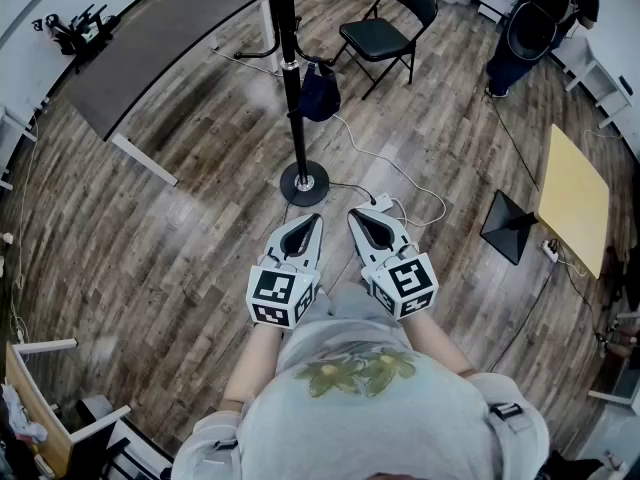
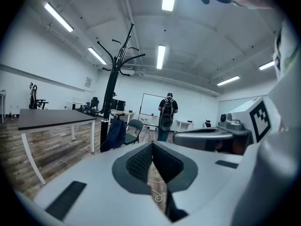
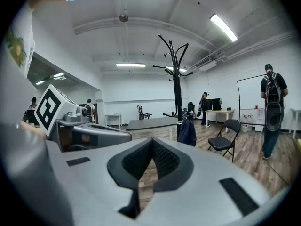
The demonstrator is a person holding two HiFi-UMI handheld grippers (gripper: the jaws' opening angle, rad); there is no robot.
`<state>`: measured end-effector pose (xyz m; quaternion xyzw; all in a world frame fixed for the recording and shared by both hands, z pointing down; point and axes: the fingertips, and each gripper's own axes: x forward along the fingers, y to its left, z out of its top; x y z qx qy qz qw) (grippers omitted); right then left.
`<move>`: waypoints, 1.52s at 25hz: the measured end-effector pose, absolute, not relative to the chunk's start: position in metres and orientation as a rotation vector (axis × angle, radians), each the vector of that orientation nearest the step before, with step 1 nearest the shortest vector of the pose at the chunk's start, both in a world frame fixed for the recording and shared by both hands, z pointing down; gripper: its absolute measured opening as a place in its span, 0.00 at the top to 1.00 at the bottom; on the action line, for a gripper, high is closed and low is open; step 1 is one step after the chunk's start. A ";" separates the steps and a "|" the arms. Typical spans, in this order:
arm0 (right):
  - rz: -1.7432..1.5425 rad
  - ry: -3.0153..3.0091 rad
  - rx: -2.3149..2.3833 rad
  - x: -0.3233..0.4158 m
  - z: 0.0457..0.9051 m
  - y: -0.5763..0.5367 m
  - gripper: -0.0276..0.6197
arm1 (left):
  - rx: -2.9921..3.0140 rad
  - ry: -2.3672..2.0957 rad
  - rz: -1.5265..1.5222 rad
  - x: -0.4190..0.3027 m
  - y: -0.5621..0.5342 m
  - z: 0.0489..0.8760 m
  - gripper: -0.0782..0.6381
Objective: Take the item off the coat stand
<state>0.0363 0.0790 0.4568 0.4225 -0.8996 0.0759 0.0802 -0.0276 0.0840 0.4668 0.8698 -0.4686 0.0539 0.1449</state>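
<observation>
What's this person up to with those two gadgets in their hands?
A person stands facing a coat stand, holding a gripper in each hand. The left gripper and right gripper are both shut and empty, held short of the stand. A dark blue item hangs low on the pole, not yet touched.

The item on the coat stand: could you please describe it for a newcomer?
Find the black coat stand between the long dark table and the folding chair. Low on its pole hangs a dark blue fabric item, the only thing on it.
</observation>
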 end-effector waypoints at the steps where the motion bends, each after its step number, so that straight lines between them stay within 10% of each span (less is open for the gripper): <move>1: 0.222 -2.693 1.256 0.035 0.455 0.080 0.95 | 2.505 -1.354 0.157 -0.028 0.084 0.466 0.87; 29: 0.176 -2.750 1.239 0.021 0.450 -0.002 0.94 | 2.512 -1.399 0.266 -0.053 0.020 0.474 0.87; 38: 0.193 -2.755 1.238 0.018 0.444 -0.053 0.73 | 2.528 -1.405 0.286 -0.056 -0.027 0.469 0.87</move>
